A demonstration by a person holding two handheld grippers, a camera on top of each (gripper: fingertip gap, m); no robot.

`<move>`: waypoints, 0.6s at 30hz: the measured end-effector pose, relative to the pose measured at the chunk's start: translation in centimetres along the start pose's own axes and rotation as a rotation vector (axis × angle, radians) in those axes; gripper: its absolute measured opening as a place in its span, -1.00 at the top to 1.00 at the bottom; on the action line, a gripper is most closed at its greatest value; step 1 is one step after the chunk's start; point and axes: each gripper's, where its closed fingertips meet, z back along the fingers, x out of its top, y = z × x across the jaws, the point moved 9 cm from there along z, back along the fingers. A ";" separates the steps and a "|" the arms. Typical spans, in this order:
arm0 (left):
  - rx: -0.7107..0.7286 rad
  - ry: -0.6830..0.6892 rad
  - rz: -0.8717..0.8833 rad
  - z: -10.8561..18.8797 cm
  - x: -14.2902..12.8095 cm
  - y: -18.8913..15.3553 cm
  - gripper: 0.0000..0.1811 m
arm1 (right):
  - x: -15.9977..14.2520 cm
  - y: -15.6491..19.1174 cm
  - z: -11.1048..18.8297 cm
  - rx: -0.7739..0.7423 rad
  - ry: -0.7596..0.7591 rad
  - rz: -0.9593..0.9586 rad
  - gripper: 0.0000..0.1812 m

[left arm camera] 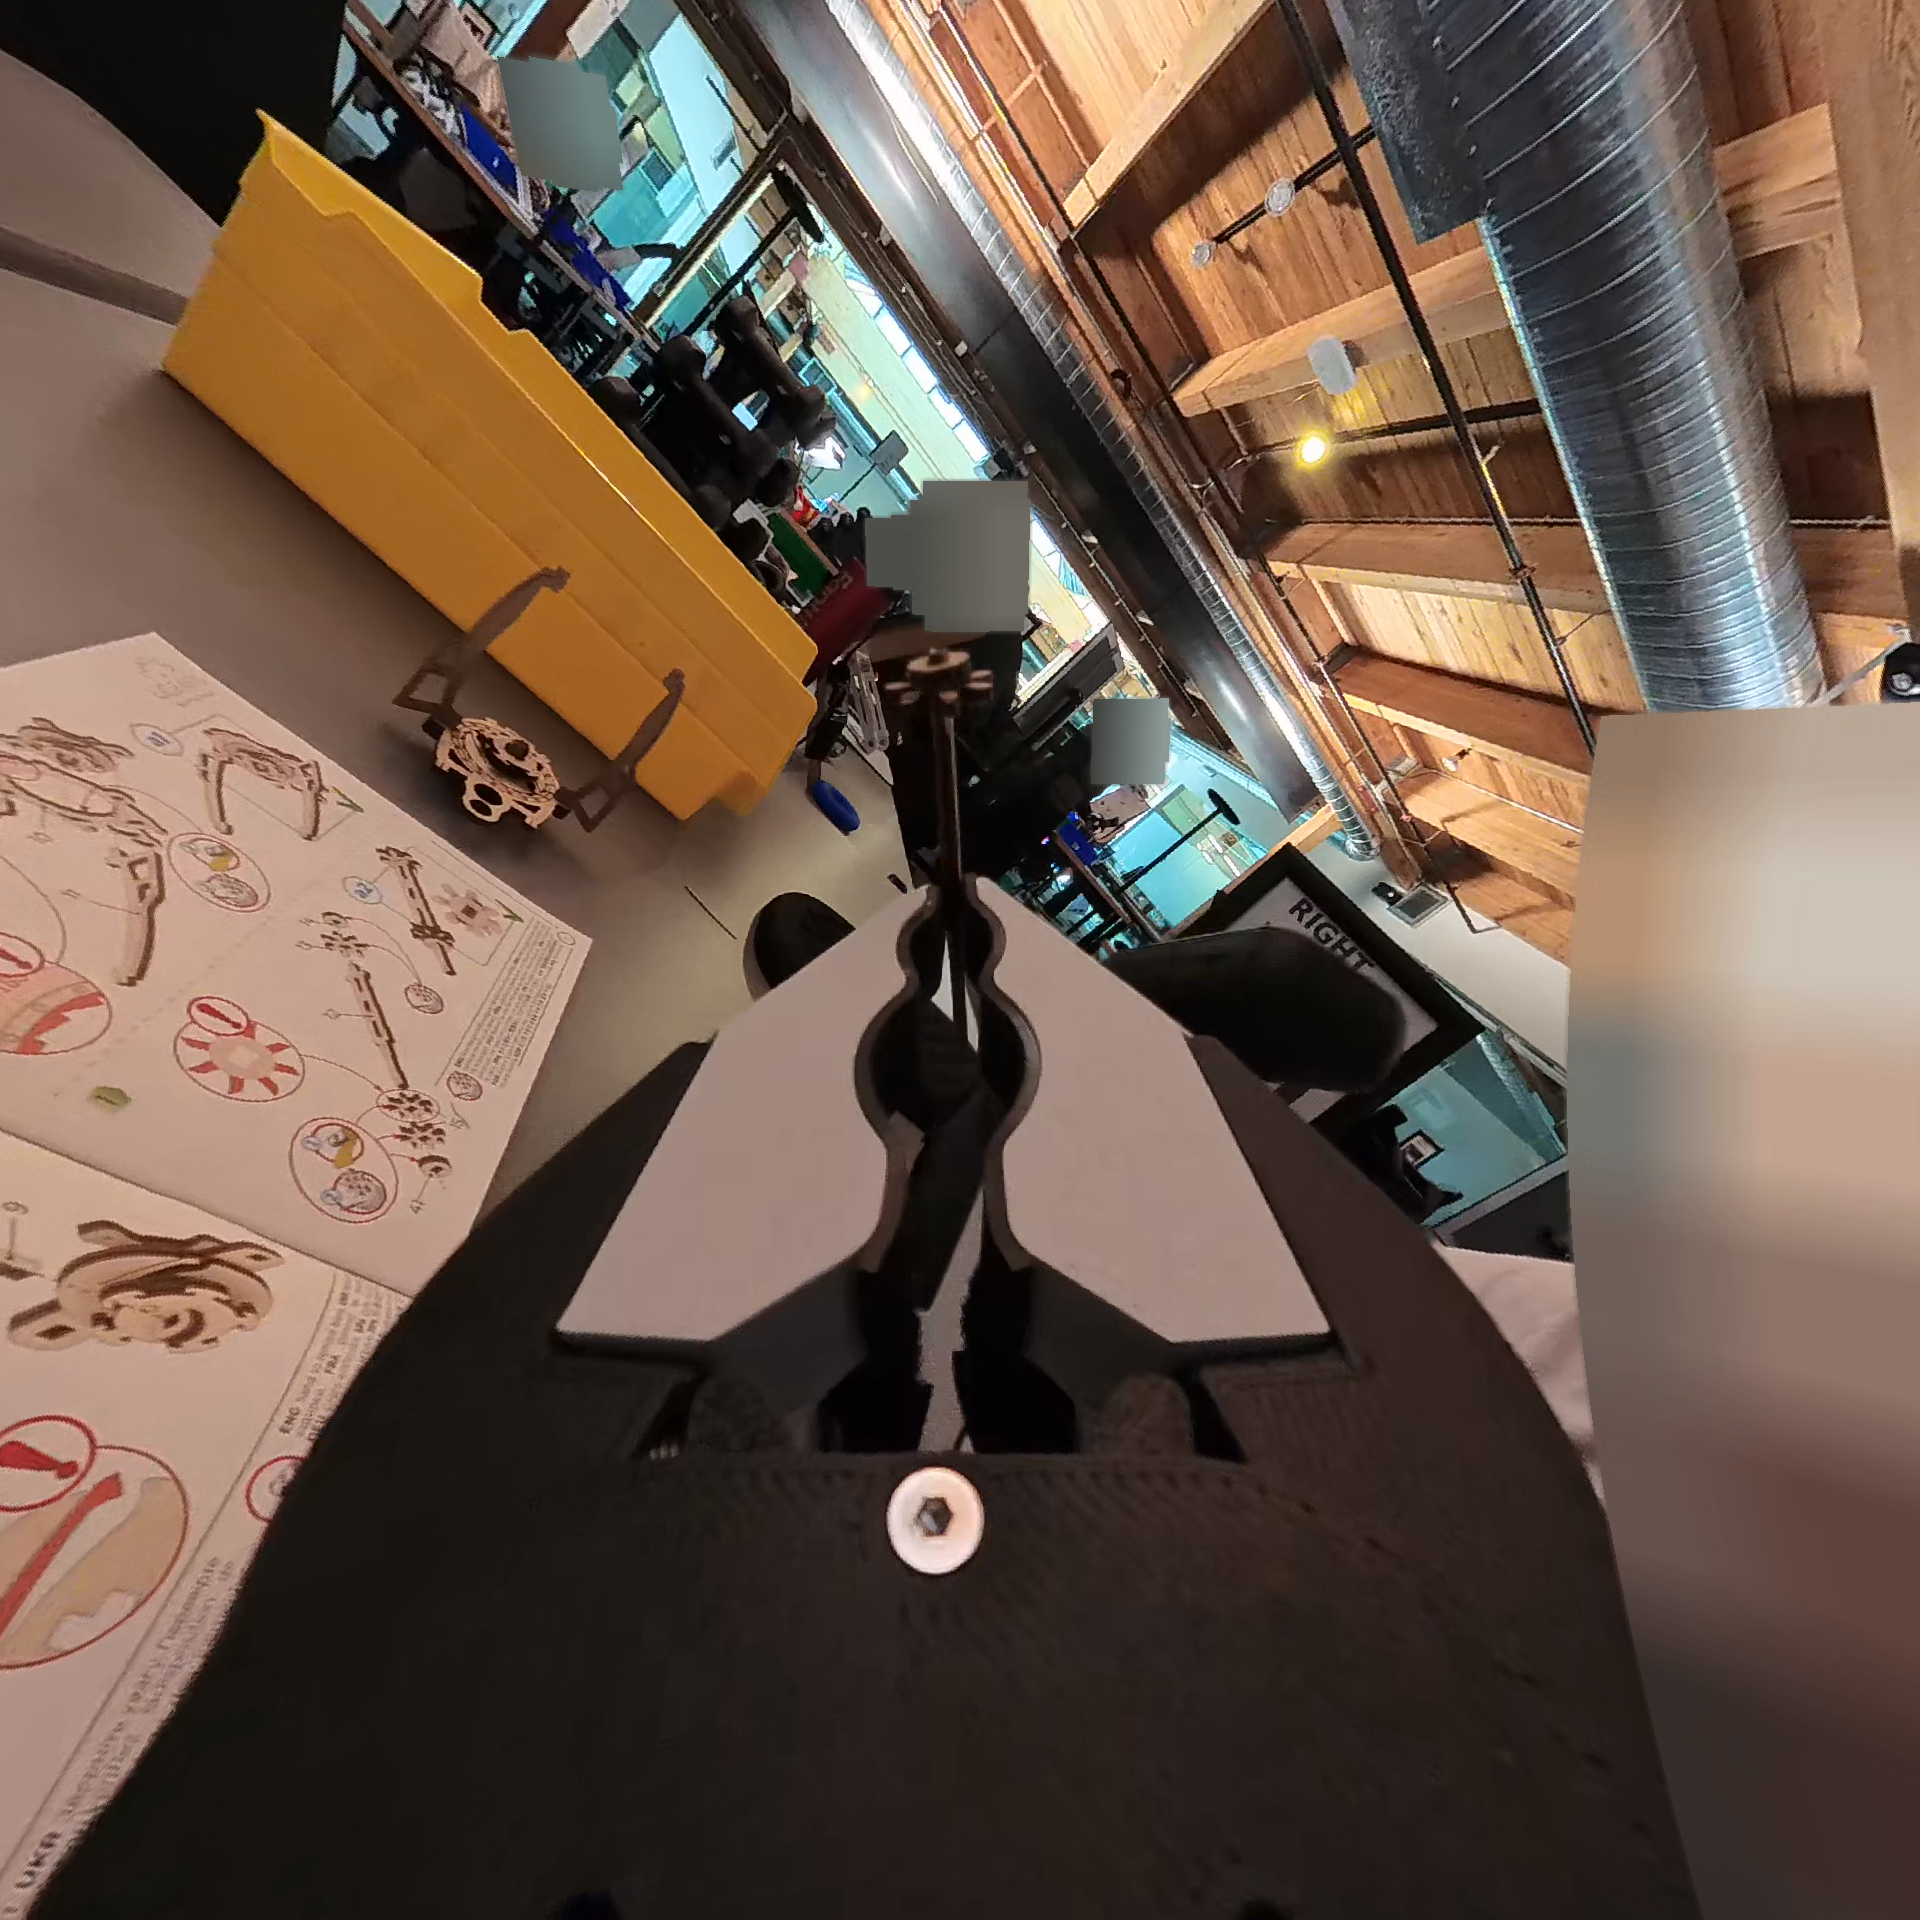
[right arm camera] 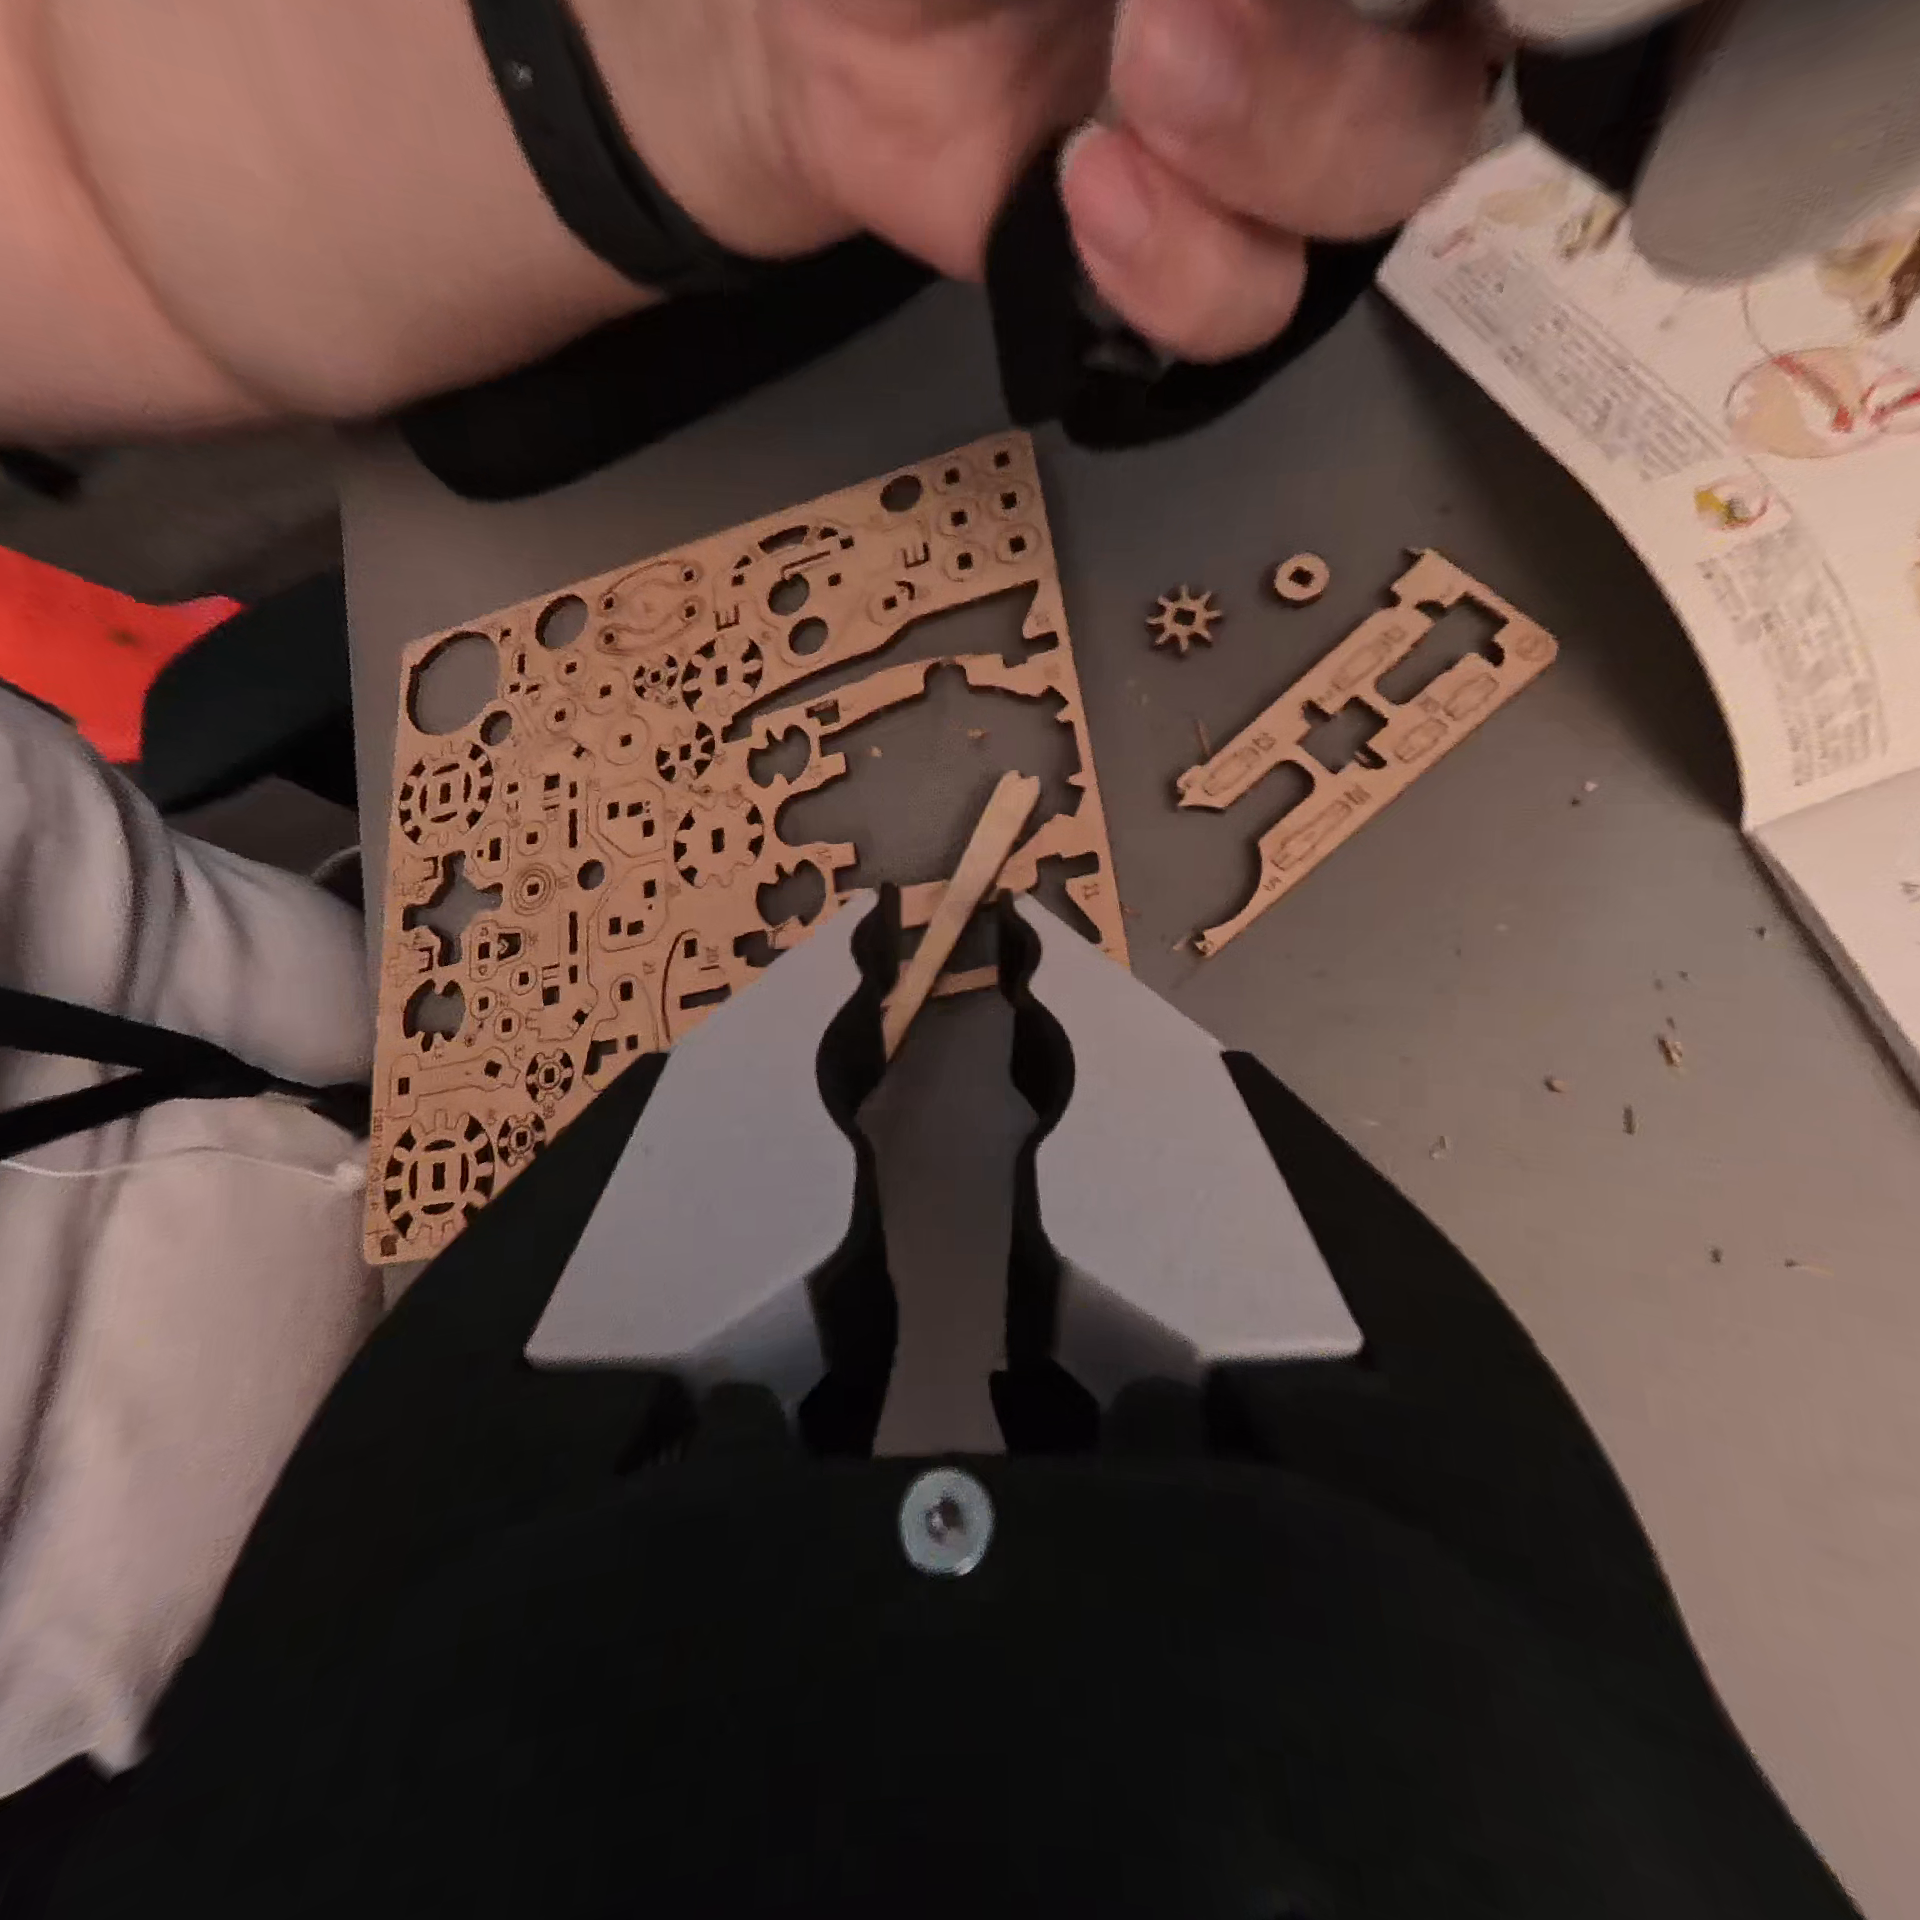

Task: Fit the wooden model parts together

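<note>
In the left wrist view my left gripper [left arm camera: 951, 909] is shut on a thin dark wooden axle [left arm camera: 948, 790]. It holds the axle upright above the table, with a small toothed wheel [left arm camera: 940, 673] at its top end. A partly built wooden assembly [left arm camera: 499, 774] with two curved arms stands by the yellow bin. In the right wrist view my right gripper [right arm camera: 945, 914] holds a pale wooden stick [right arm camera: 977, 873] aslant between its narrowly parted jaws. The stick's tip is over a cut-out hole in the laser-cut wooden parts sheet [right arm camera: 623, 831]. A loose small gear [right arm camera: 1182, 620] and a ring [right arm camera: 1299, 580] lie to the right.
A yellow bin [left arm camera: 468, 447] stands at the back of the grey table. Instruction sheets [left arm camera: 260, 935] lie open on the left and also show in the right wrist view [right arm camera: 1714, 520]. A leftover wooden frame piece [right arm camera: 1371, 748] and wood crumbs lie right of the sheet. A hand [right arm camera: 1195, 208] grips a black handle above it. About 15 centimetres separates my left fingertips from my right. The loose small gear [right arm camera: 1182, 620] lies some 7 centimetres from my right tips, 15 centimetres from my left tips.
</note>
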 end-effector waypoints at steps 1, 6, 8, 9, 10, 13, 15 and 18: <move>0.001 0.002 -0.004 0.0 0.0 0.0 1.00 | 0.2 0.4 0.4 -0.038 -0.020 0.032 0.84; -0.006 -0.002 0.006 0.0 0.1 0.0 1.00 | 0.5 2.1 1.4 -0.250 -0.031 0.076 0.88; -0.009 -0.001 0.006 0.0 0.0 0.0 1.00 | 0.3 1.4 1.1 -0.239 -0.017 0.028 0.90; -0.009 0.001 0.003 -0.1 0.0 -0.1 1.00 | 0.3 1.0 0.9 -0.214 -0.020 0.004 0.91; -0.008 0.004 -0.001 -0.1 0.0 -0.1 1.00 | 0.3 0.7 0.8 -0.175 -0.020 -0.025 0.91; -0.008 0.009 -0.005 -0.2 -0.1 -0.2 1.00 | 0.5 0.4 0.2 -0.056 0.009 -0.098 0.91; -0.012 0.009 -0.002 -0.2 -0.1 -0.2 1.00 | 0.3 0.2 -0.2 -0.057 0.068 -0.079 0.92; -0.013 0.011 -0.005 -0.2 -0.1 -0.2 1.00 | 0.3 0.1 -0.6 -0.036 0.121 -0.079 0.91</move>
